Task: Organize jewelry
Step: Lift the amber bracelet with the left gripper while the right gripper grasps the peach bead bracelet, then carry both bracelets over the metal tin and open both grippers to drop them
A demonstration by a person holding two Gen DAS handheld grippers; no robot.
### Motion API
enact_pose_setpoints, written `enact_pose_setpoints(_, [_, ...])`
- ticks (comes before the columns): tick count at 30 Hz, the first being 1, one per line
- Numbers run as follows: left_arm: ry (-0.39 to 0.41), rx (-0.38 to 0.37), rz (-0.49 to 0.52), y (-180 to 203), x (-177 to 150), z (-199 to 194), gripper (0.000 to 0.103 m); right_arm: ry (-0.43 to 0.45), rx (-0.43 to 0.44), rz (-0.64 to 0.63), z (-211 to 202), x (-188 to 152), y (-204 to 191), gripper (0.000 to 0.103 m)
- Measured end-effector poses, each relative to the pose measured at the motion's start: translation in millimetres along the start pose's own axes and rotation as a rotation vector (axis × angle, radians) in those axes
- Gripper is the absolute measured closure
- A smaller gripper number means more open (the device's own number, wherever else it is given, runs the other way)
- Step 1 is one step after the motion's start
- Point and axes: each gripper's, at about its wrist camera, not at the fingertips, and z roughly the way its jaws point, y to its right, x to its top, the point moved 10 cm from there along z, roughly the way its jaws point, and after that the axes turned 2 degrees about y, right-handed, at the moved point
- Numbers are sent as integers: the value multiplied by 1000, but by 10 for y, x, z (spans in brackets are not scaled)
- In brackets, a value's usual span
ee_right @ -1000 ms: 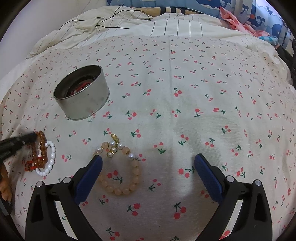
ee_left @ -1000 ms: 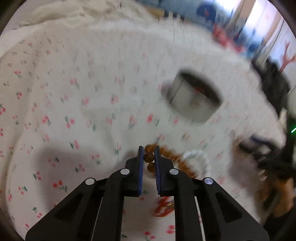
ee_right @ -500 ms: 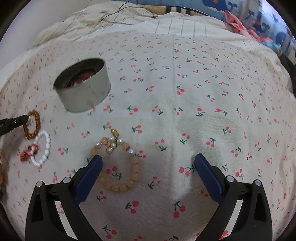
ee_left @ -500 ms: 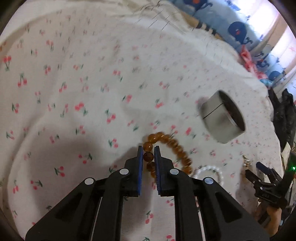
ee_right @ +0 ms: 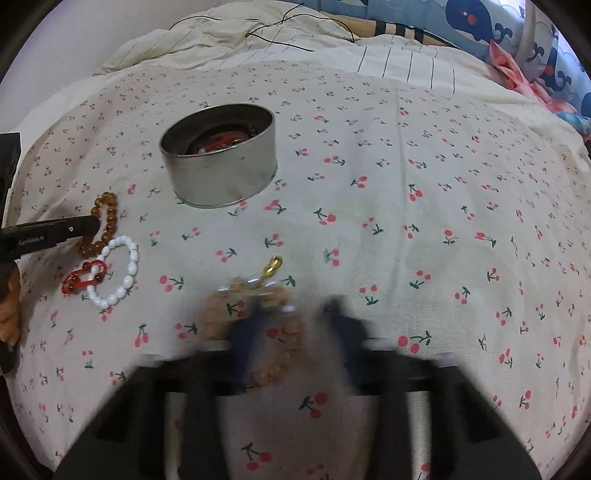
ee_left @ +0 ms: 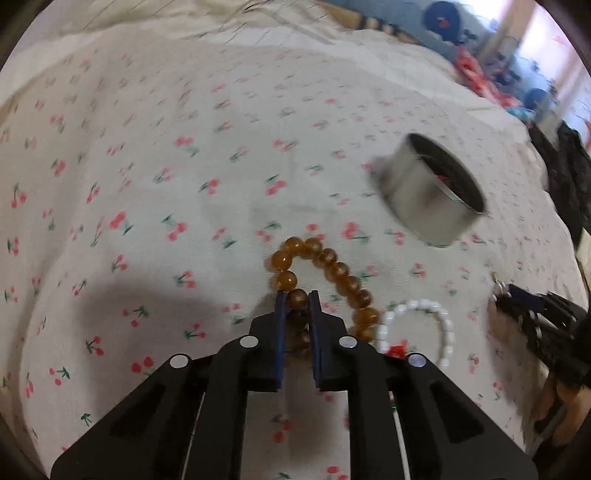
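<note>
Cherry-print sheet [ee_right: 406, 155] over the bed, whale-print fabric [ee_right: 476, 22] behind (blue), thin black cord [ee_right: 280, 40] on striped bedding [ee_right: 399, 62]

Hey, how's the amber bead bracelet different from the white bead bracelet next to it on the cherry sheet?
The amber bracelet has round, translucent brown beads; the white bracelet has smaller, opaque oval beads. The amber bracelet is pinched between the left gripper fingers, while the white bracelet lies free on the sheet. The white bracelet has a red piece at one end; none shows on the amber. Both are single-strand bead loops outside the tin.
</note>
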Motion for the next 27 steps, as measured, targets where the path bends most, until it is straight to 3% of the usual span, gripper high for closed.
enact_pose_setpoints(7, [165, -76, -28, 19, 308, -352, 93, 96, 155, 154, -233, 187, 55, 95])
enact_pose_setpoints(9, [167, -67, -29, 7, 313, -358, 93, 119, 181, 178, -275, 242, 54, 95])
enact_pose_setpoints(18, [202, -151, -32, 96, 278, -475, 93, 228, 311, 270, -526, 435, 82, 95])
enact_pose_setpoints(27, [235, -249, 64, 463, 312, -677, 93, 255, 452, 328, -626, 528, -25, 95])
